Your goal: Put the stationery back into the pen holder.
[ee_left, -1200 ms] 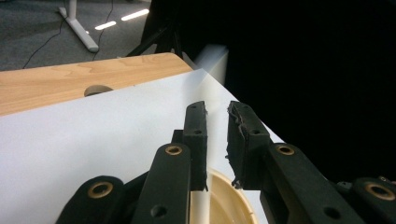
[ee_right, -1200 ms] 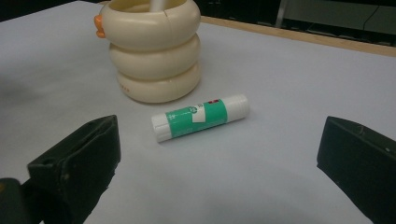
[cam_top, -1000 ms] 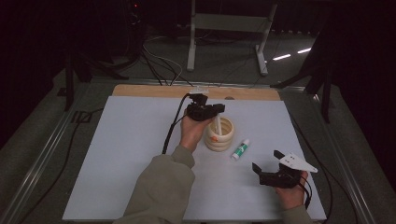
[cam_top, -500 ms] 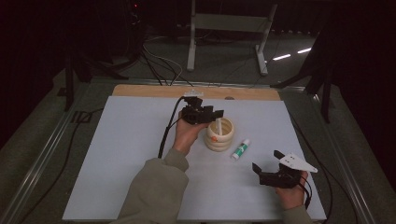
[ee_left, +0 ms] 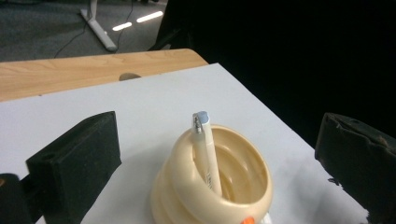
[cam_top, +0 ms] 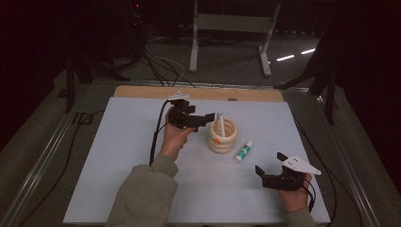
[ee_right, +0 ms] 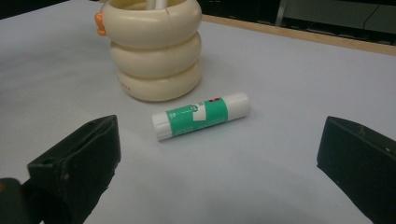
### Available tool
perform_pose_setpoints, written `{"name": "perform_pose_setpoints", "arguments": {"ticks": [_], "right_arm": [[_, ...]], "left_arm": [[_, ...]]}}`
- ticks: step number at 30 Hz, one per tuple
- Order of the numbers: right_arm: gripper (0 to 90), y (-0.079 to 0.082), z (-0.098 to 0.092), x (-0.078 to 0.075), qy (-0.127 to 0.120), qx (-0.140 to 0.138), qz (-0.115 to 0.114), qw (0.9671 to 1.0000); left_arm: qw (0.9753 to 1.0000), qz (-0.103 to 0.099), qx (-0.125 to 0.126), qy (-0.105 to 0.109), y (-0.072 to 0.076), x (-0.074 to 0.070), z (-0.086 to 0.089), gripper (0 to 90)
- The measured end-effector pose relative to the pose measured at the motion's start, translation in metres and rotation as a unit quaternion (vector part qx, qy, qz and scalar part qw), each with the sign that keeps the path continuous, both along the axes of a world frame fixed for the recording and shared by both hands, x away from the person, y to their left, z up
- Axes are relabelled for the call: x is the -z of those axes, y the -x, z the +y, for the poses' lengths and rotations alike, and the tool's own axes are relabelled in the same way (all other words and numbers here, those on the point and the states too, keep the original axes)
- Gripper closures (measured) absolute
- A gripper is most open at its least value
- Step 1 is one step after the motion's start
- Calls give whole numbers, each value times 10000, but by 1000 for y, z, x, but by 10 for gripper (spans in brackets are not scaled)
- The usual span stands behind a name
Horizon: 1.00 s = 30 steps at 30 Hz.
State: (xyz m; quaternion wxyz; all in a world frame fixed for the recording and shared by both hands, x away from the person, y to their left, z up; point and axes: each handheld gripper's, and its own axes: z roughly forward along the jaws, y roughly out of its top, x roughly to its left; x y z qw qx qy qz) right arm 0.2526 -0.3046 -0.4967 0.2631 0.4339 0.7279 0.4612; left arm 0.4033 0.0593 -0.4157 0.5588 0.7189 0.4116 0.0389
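Note:
A cream ringed cup [cam_top: 222,135] [ee_left: 212,186] [ee_right: 155,51] stands near the middle of the white mat, with a small orange tab on its side. A white pen [cam_top: 220,123] [ee_left: 206,149] leans inside it. My left gripper [cam_top: 204,118] [ee_left: 219,154] hovers just left of the cup's rim, open, its jaws either side of the pen without touching it. A green and white glue stick [cam_top: 243,151] [ee_right: 201,115] lies on the mat right of the cup. My right gripper [cam_top: 270,163] [ee_right: 219,154] is open near the front right, facing the glue stick from a short way off.
The white mat [cam_top: 142,189] covers a wooden table [cam_top: 142,91] whose bare strip shows at the back. A metal stand [cam_top: 227,28] and cables [cam_top: 161,61] sit on the dark floor beyond. A cable [cam_top: 156,132] trails from the left gripper.
The left gripper has let go of the pen, which now rests in the cup, and has drawn back a little to the left. The right gripper has stayed put.

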Motion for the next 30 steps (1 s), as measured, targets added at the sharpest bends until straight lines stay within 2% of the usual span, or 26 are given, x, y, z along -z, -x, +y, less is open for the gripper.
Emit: {"name": "perform_pose_setpoints", "arguments": {"ticks": [6,7,8,13,16,17,23,26,30], "right_arm": [[0,0,0,0,-4,9,9,10000],[0,0,0,0,-5,9,11,10000],[0,0,0,0,-3,9,11,10000],[0,0,0,1,8,26,21,10000],[0,0,0,1,11,32,27,10000],[0,0,0,1,13,35,34,10000],[0,0,0,0,-71,43,55,10000],[0,-1,0,1,-61,64,69,9999],[0,0,0,1,-42,59,81,9999]], "left_arm": [[9998,-123,-141,-21,12,2,25,6],[9998,-123,-141,-21,12,2,25,7],[9997,-137,-221,-45,16,3,35,6],[9991,-198,-358,-131,28,7,57,5],[9990,-201,-383,-78,33,9,65,5],[9987,-216,-431,-161,38,11,73,5],[9978,-290,-484,-356,58,21,97,5],[9976,-275,-590,-245,67,26,111,5],[9958,-329,-808,-270,81,30,129,5]]}}
